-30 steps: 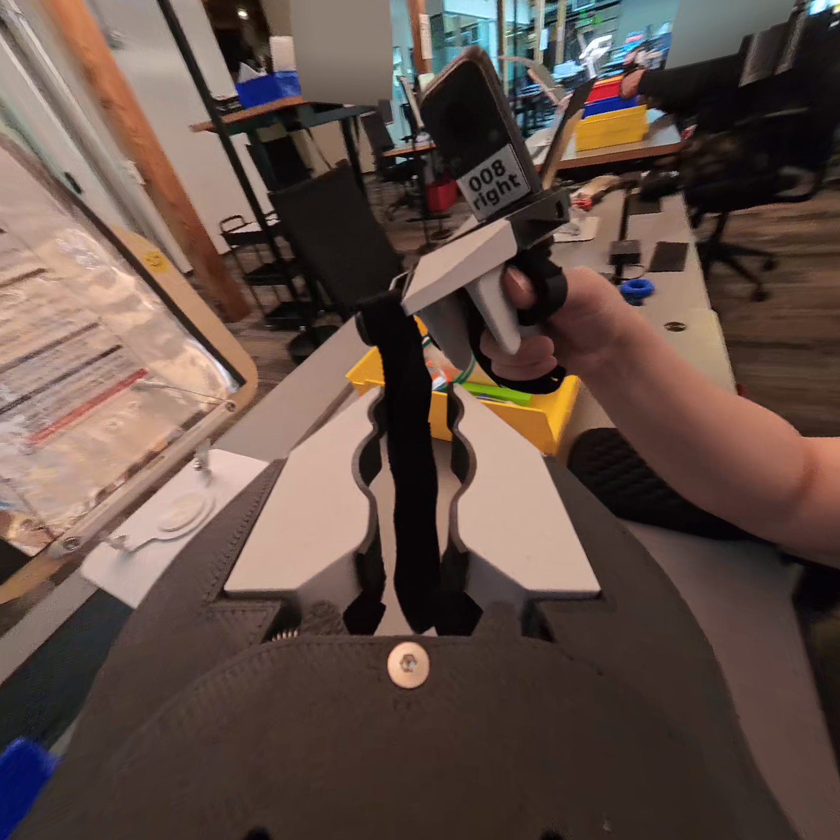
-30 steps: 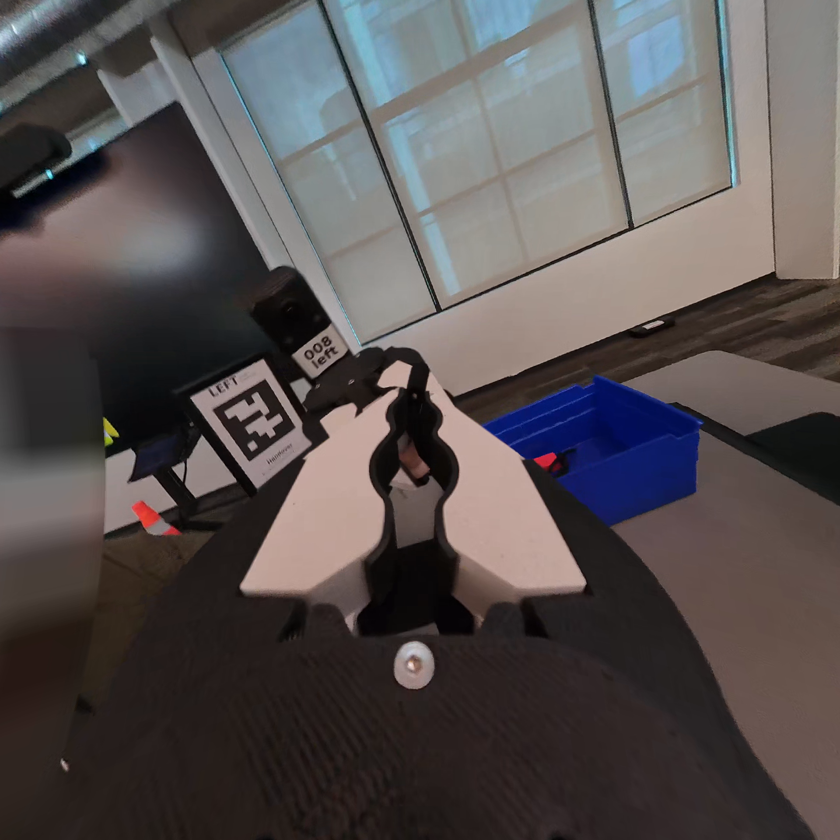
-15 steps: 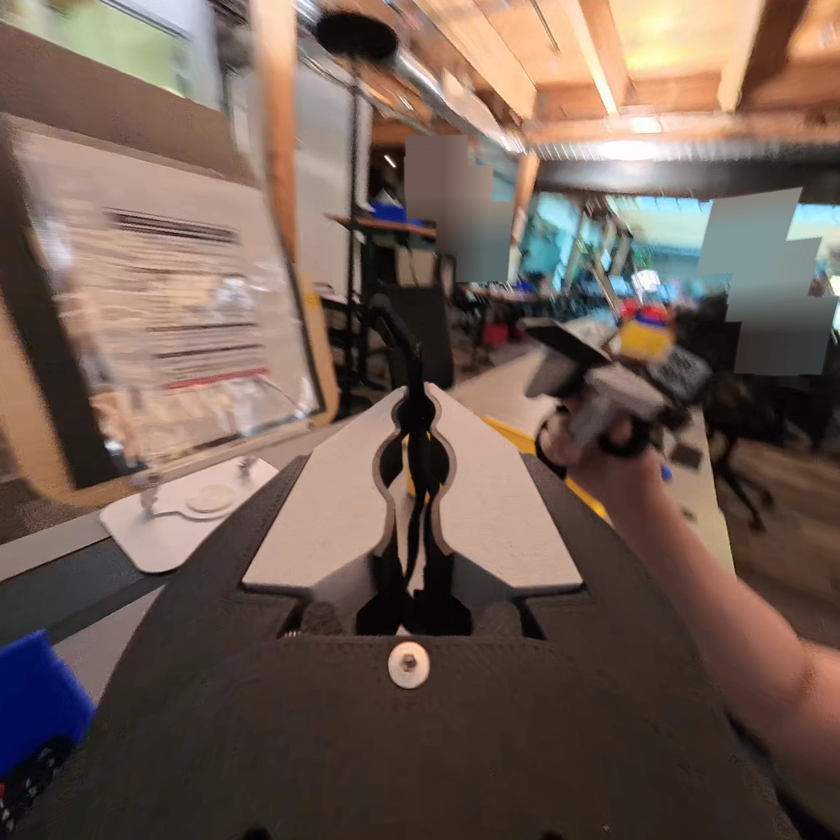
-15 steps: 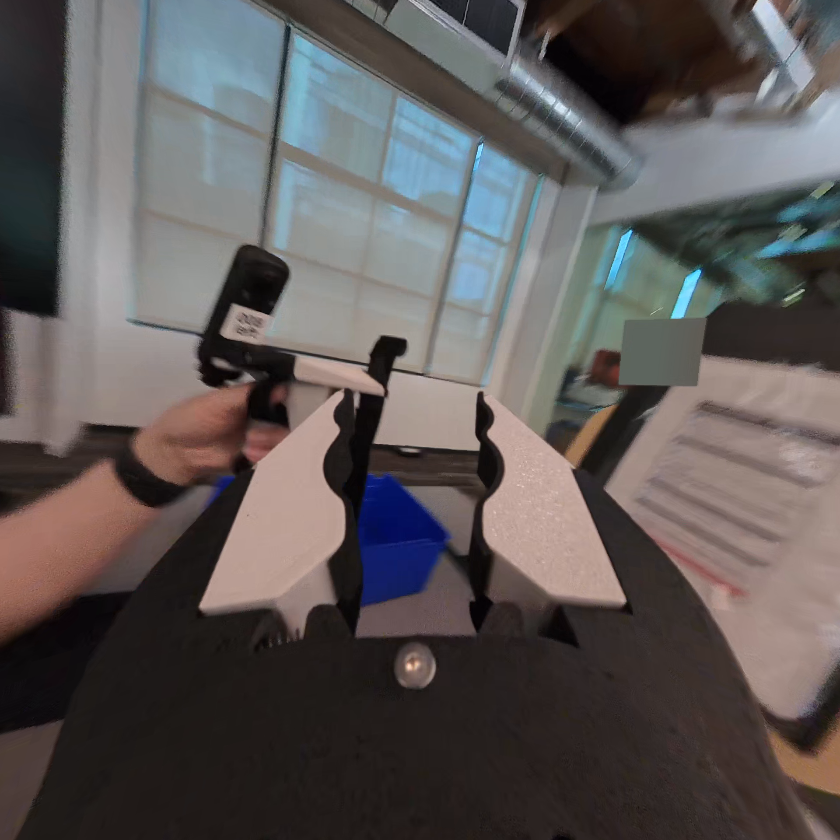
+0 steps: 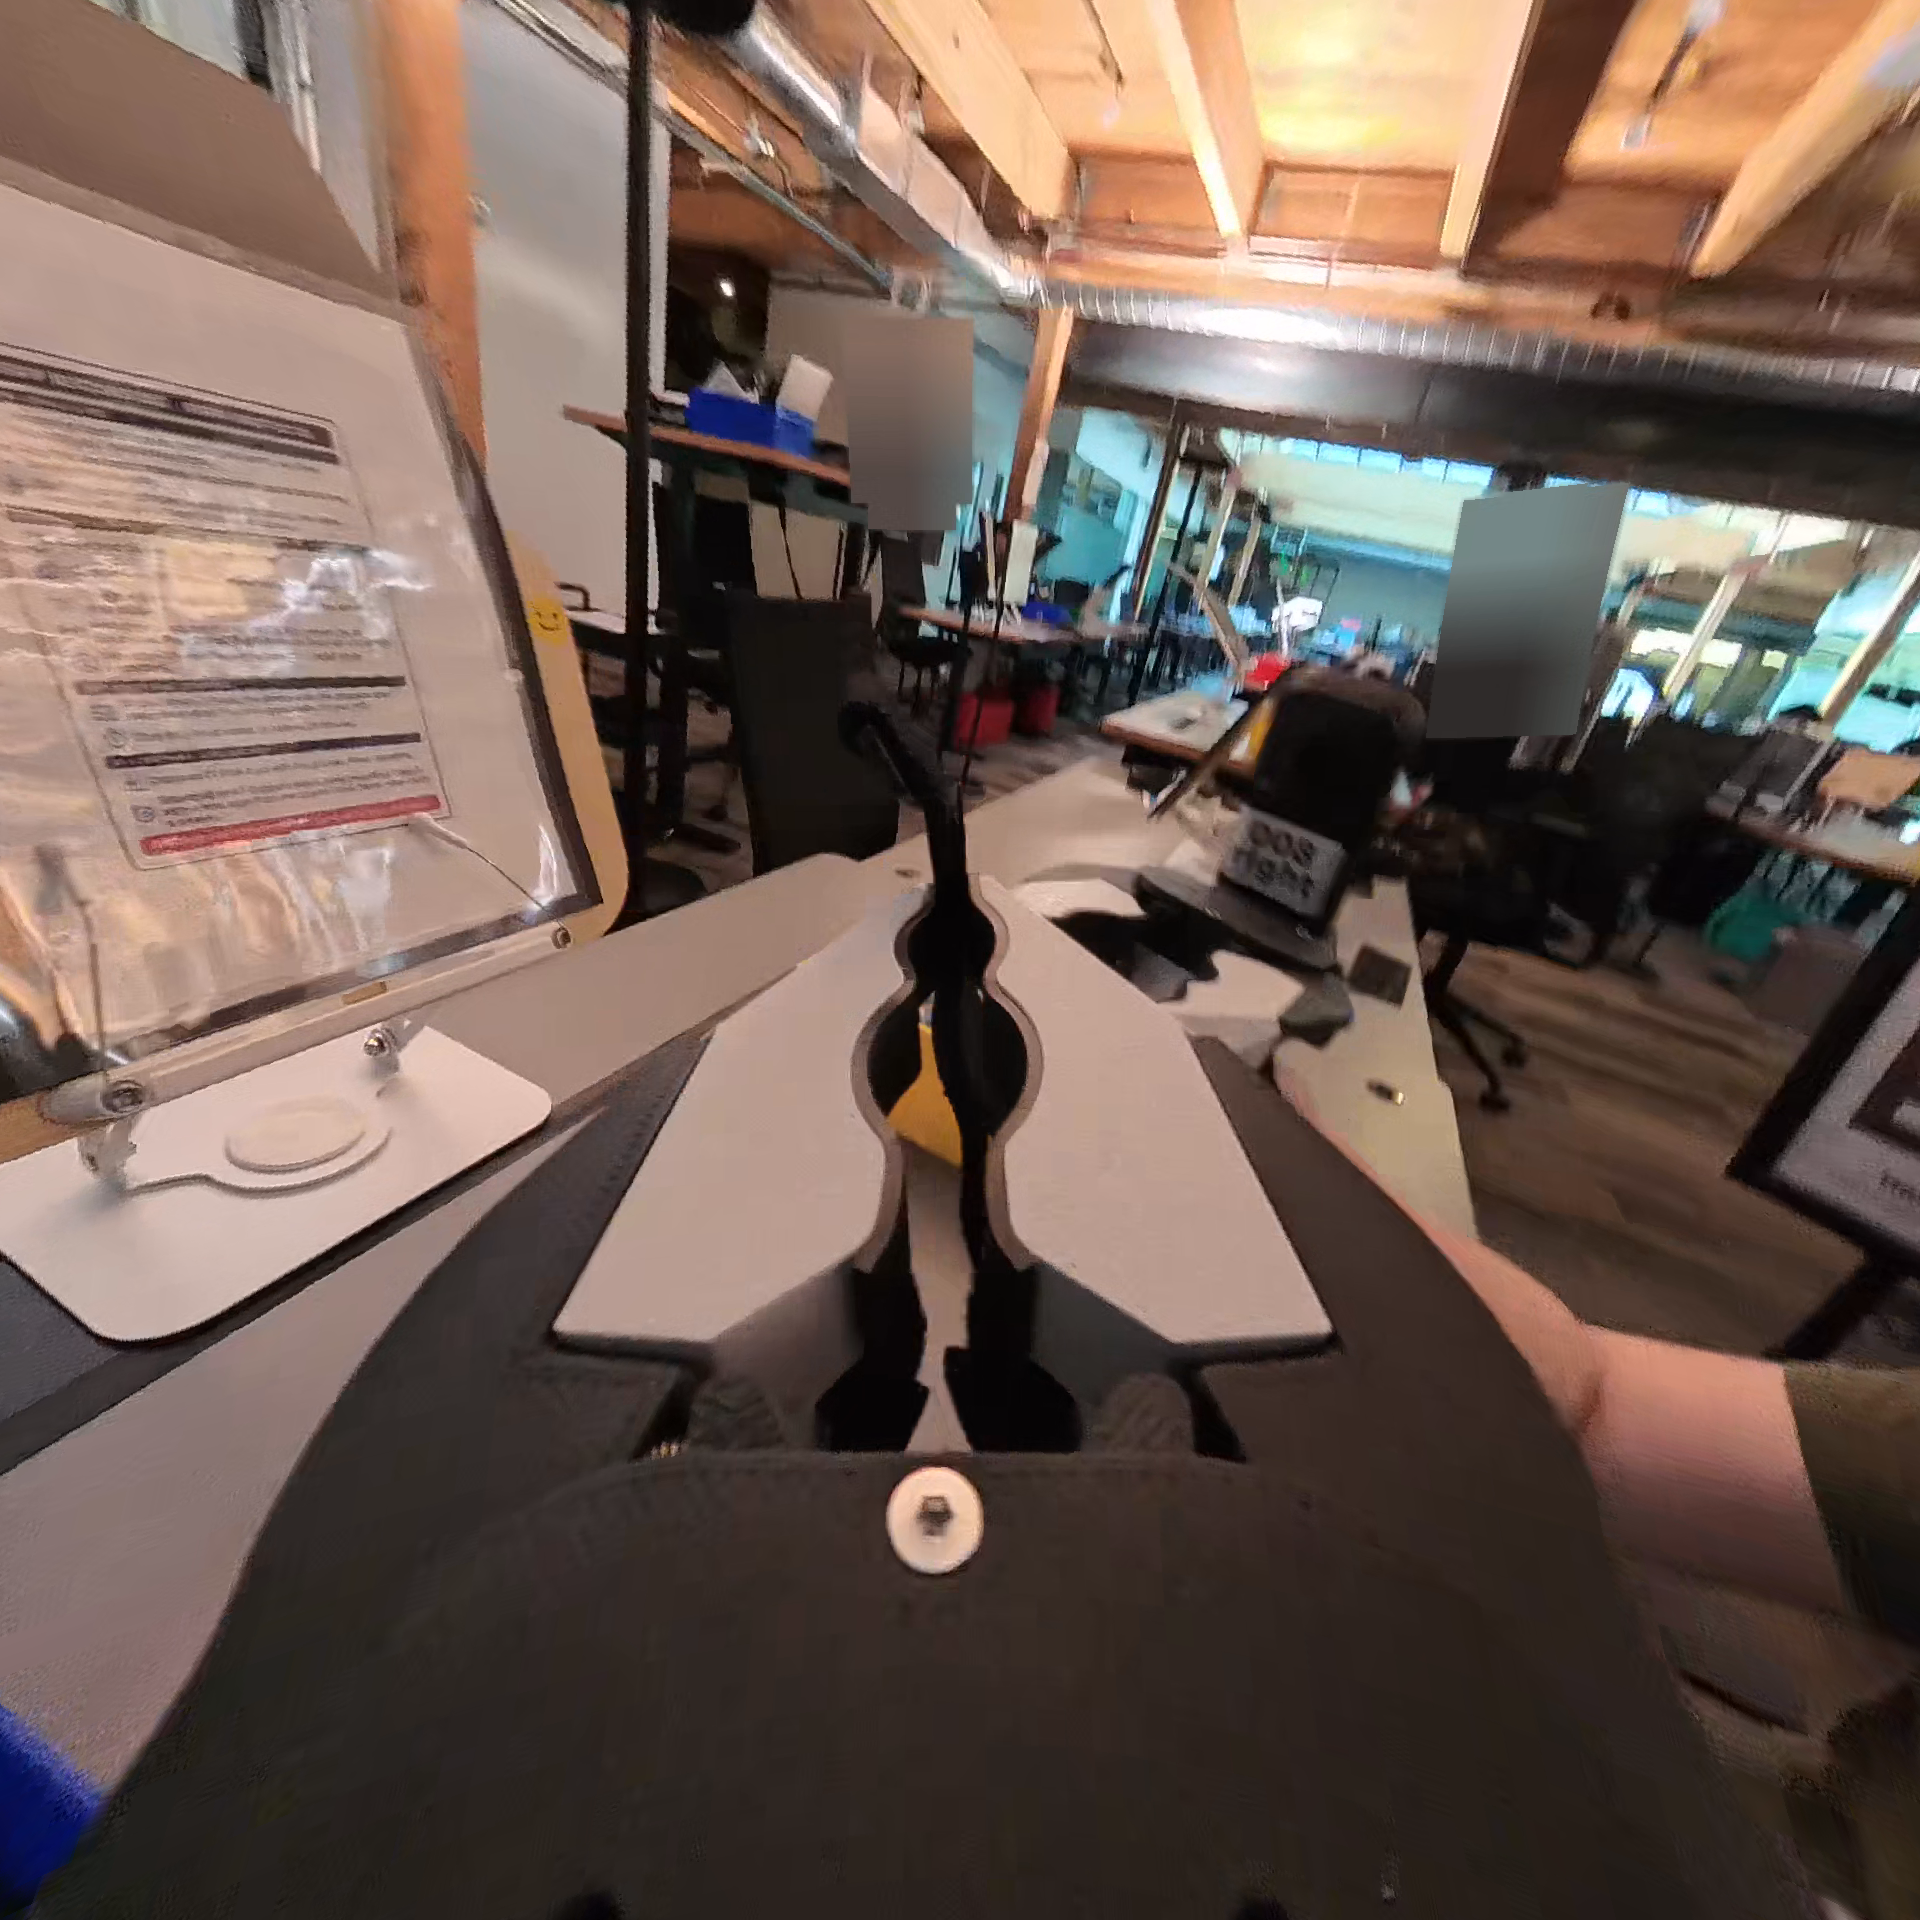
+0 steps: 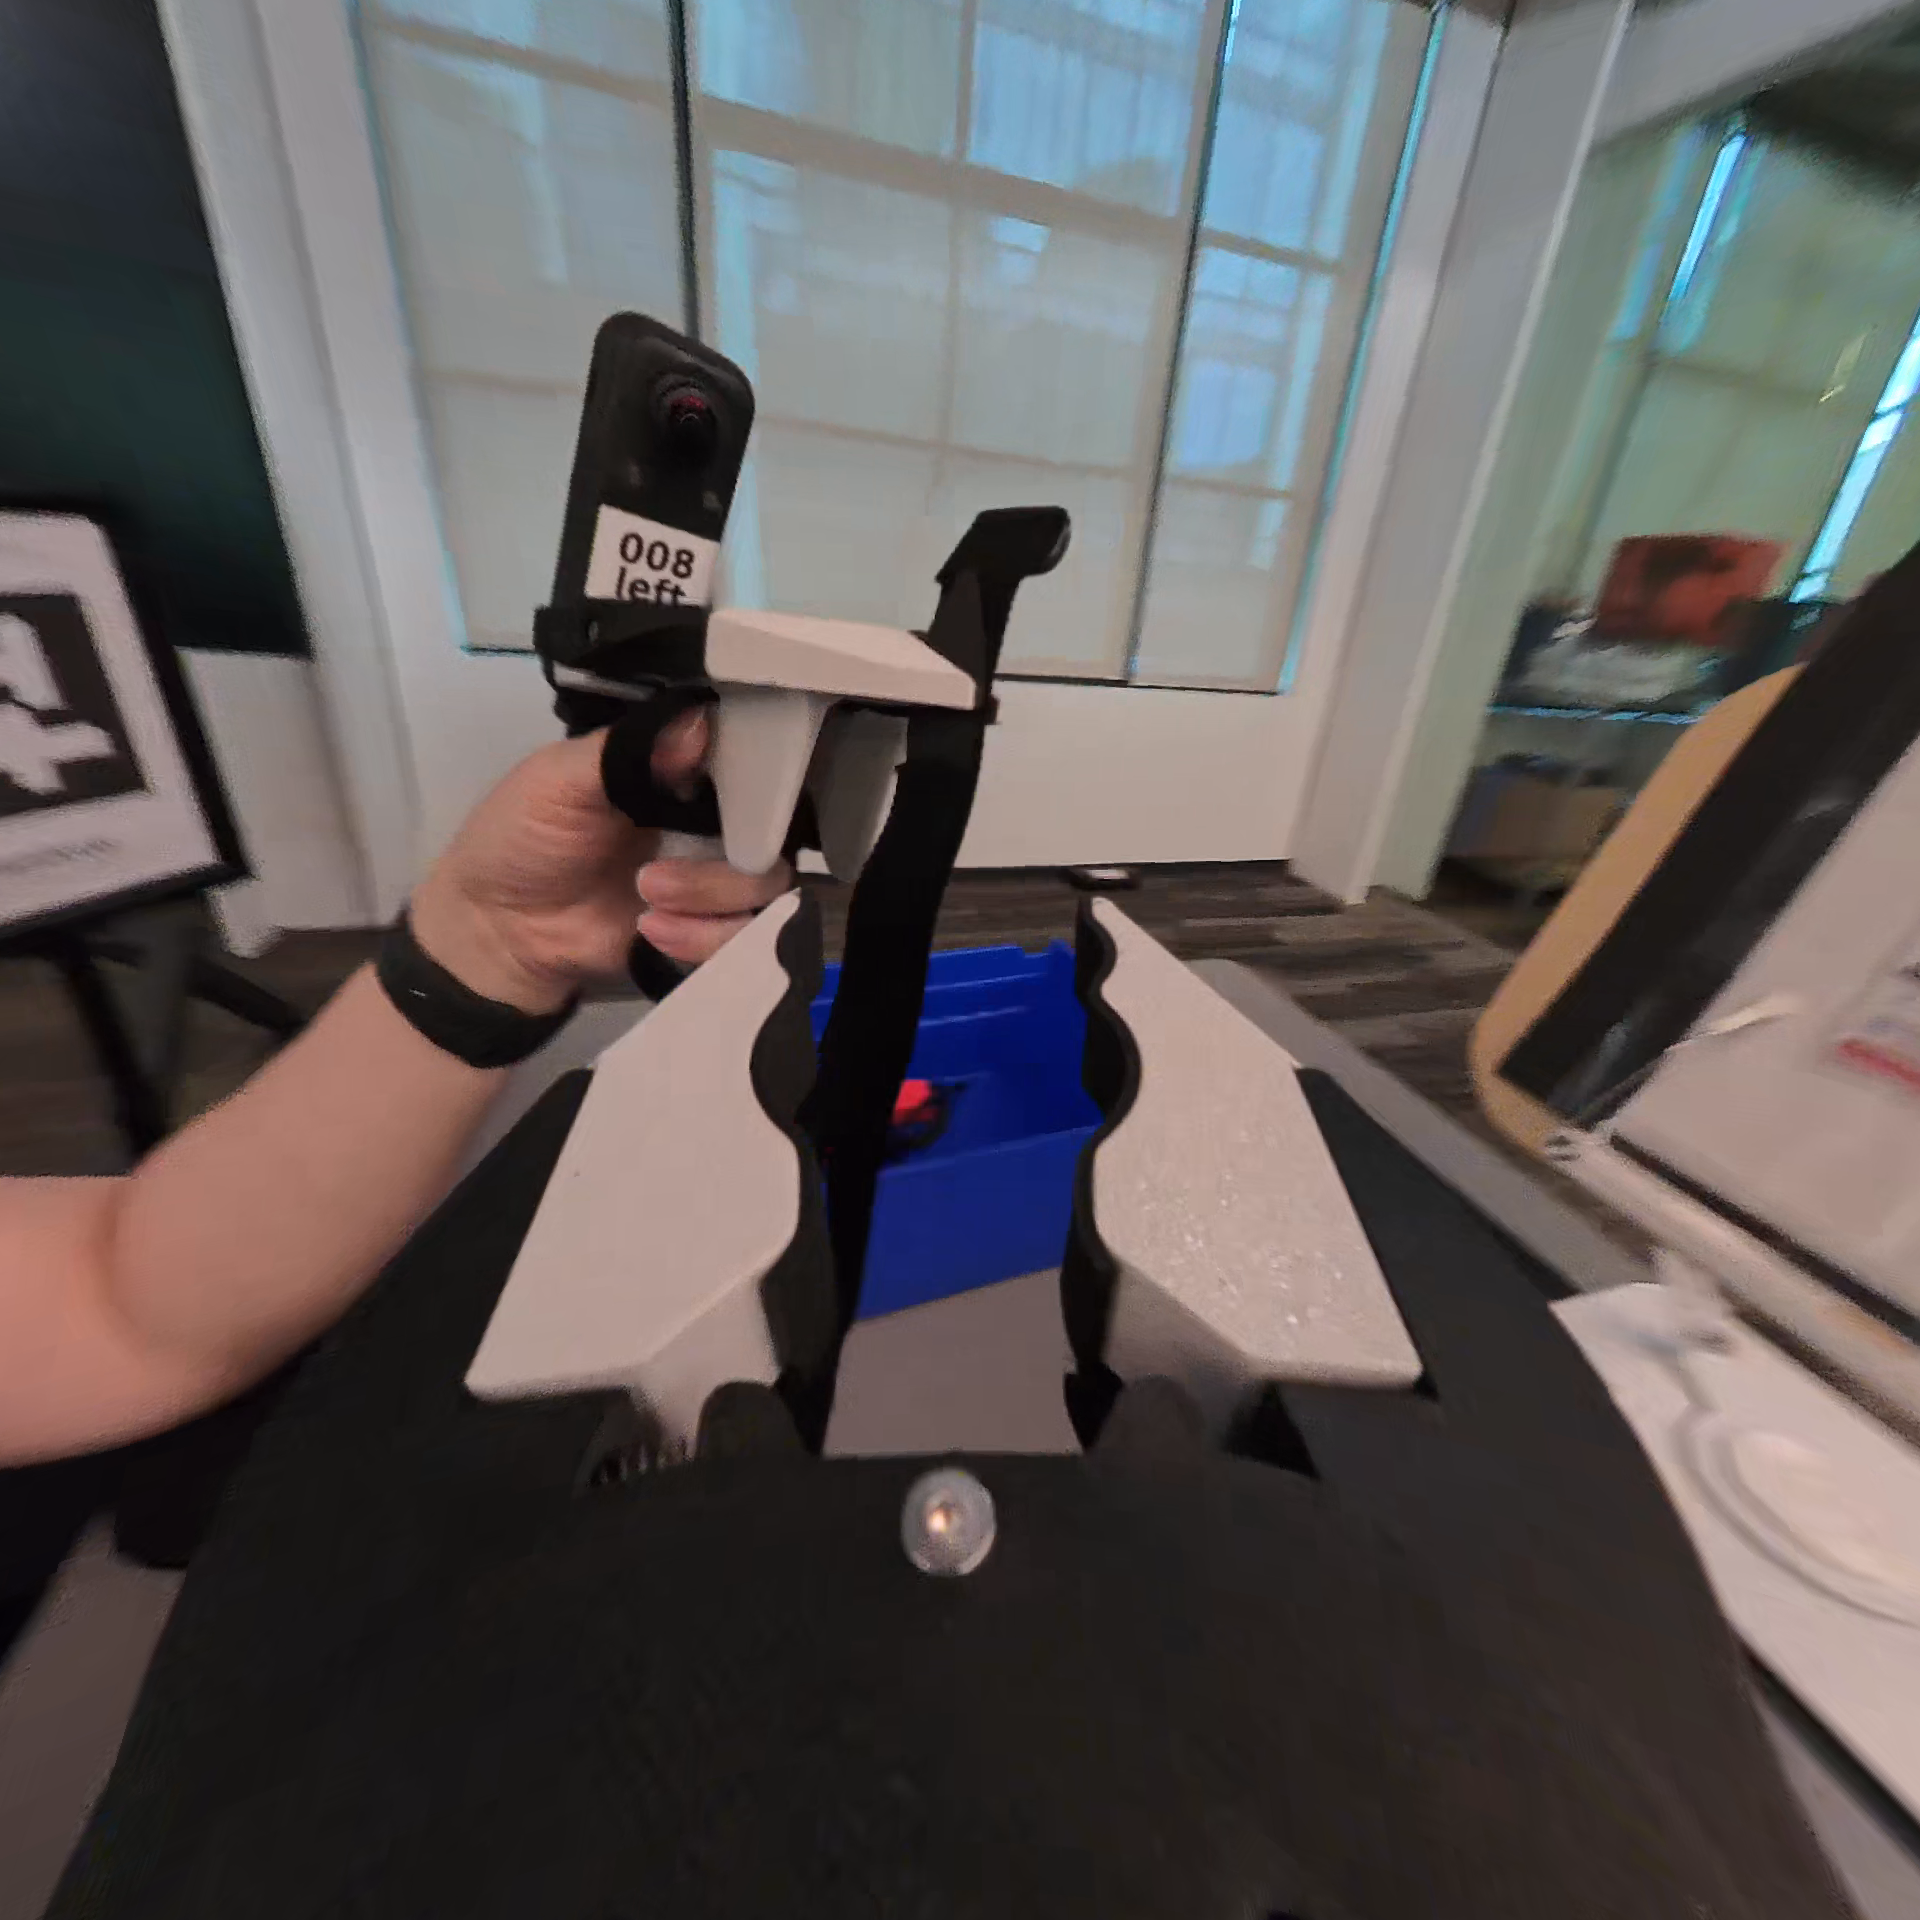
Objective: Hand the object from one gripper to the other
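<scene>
A long black strap-like object (image 5: 940, 831) is clamped in my left gripper (image 5: 951, 914), which is shut on it; one end sticks out past the fingertips. In the right wrist view the left gripper (image 6: 961, 681) is held level by a hand, and the object (image 6: 914, 831) hangs down from it. My right gripper (image 6: 940, 914) is open. The lower part of the object lies in the gap between its fingers, close to the left finger (image 6: 675, 1143), and the jaws are not closed on it. The right gripper's camera body (image 5: 1320, 769) shows blurred in the left wrist view, off to the right.
A blue bin (image 6: 966, 1195) stands on the grey table (image 6: 935, 1382) beyond the right gripper. A yellow bin (image 5: 920, 1117) shows between the left fingers. A framed sign on a white stand (image 5: 260, 727) is at the table's left, and office chairs and desks are behind. Both grippers' tips are close together, under 4 cm apart.
The right gripper has opened, let go of the object's end and swung round; the object now hangs in its open gap. The left gripper kept its hold and tilted upward.
</scene>
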Motion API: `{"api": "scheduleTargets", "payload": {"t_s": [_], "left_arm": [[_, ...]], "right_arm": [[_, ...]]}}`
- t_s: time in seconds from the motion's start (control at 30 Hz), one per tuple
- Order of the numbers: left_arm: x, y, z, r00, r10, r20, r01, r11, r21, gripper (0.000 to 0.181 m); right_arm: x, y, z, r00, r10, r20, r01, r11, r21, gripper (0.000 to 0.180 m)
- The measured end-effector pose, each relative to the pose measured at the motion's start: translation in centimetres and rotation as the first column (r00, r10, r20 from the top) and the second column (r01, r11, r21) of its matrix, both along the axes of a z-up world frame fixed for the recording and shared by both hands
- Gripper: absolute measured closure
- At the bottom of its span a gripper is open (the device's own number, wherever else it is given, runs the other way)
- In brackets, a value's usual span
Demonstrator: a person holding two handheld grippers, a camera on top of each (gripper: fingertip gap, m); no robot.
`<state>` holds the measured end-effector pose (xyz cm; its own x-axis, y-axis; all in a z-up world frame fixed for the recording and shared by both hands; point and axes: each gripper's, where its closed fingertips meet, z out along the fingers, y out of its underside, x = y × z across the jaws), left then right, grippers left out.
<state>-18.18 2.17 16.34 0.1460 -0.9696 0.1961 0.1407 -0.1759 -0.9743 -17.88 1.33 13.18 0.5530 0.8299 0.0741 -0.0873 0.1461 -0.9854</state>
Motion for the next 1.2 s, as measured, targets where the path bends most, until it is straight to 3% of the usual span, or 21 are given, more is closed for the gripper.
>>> {"api": "scheduleTargets", "payload": {"t_s": [0.23,0.3,0.37,0.43,0.47,0.6,0.83,1.2], "left_arm": [[1.7,-3.1,-0.6,0.993,-0.072,-0.094,0.08,0.993,0.088,0.18],[2.0,-3.7,-0.8,0.99,-0.089,-0.113,0.1,0.99,0.097,0.18],[2.2,-4.0,-0.9,0.988,-0.098,-0.117,0.11,0.988,0.108,0.177],[2.1,-3.6,-0.7,0.992,-0.062,-0.107,0.076,0.989,0.129,0.15],[1.9,-3.4,-0.5,0.994,-0.039,-0.102,0.053,0.988,0.143,0.146],[1.1,-2.9,-0.7,0.993,-0.023,-0.113,0.04,0.988,0.149,0.148],[2.9,-4.0,-3.9,0.957,-0.082,-0.278,0.113,0.989,0.096,0.148],[4.3,-4.9,-5.2,0.936,-0.096,-0.339,0.131,0.988,0.082,0.155]], "right_arm": [[-0.6,-1.8,-0.4,0.961,0.258,-0.096,-0.268,0.956,-0.118,0.142],[-0.6,-2.0,-0.6,0.955,0.28,-0.101,-0.292,0.948,-0.13,0.153],[-0.7,-2.5,-1.0,0.941,0.327,-0.083,-0.336,0.931,-0.144,0.176],[0.2,-1.3,-0.9,0.952,0.274,-0.139,-0.298,0.934,-0.197,0.177],[0.5,-1.5,-0.5,0.934,0.302,-0.193,-0.34,0.916,-0.213,0.177],[3.1,-2.7,1.7,0.742,0.444,-0.502,-0.614,0.751,-0.243,0.177],[5.6,-3.3,2.8,0.44,0.516,-0.735,-0.845,0.515,-0.144,0.177],[5.3,-3.0,2.2,0.446,0.51,-0.736,-0.849,0.502,-0.166,0.178]]}}
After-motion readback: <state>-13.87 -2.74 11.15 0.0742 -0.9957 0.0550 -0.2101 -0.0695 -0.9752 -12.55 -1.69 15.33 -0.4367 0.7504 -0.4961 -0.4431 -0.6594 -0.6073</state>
